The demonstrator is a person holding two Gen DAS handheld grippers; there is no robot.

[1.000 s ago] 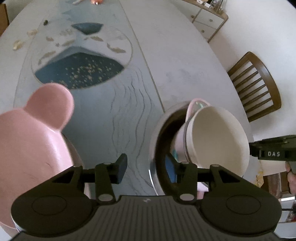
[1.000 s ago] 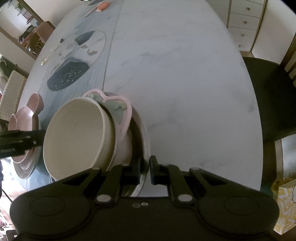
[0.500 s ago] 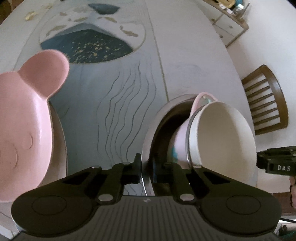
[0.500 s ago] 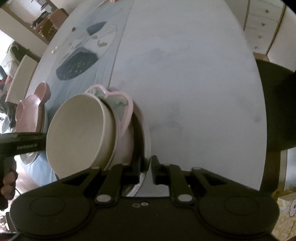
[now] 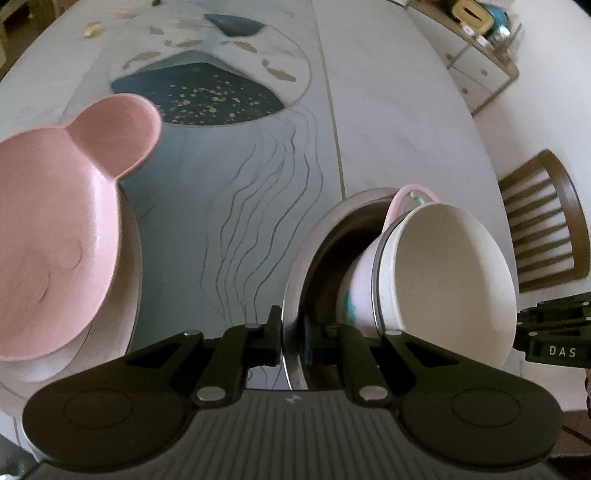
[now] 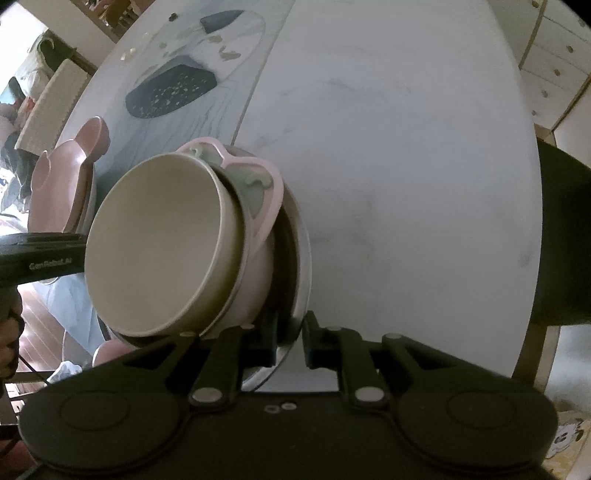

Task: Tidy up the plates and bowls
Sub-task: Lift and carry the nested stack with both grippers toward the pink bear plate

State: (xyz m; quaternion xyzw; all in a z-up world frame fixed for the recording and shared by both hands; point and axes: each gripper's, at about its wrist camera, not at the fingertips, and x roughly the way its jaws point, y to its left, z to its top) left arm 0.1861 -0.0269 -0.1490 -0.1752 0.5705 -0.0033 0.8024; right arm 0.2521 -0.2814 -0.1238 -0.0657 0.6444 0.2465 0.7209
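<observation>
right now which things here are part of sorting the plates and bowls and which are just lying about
Job:
- steel bowl, clamped by left gripper and right gripper
- pink bowl
- cream bowl
- pink bear plate

Lying about:
- wooden chair
- white drawers

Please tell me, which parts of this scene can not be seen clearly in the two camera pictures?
- Metal bowl bottom: both views, hidden by the pink bowl and cream bowl nested inside.
- Pink bear plate: left wrist view, cut by the left edge.
- Dish under the bear plate: mostly covered.
- Cabinet-top items: too small.
</observation>
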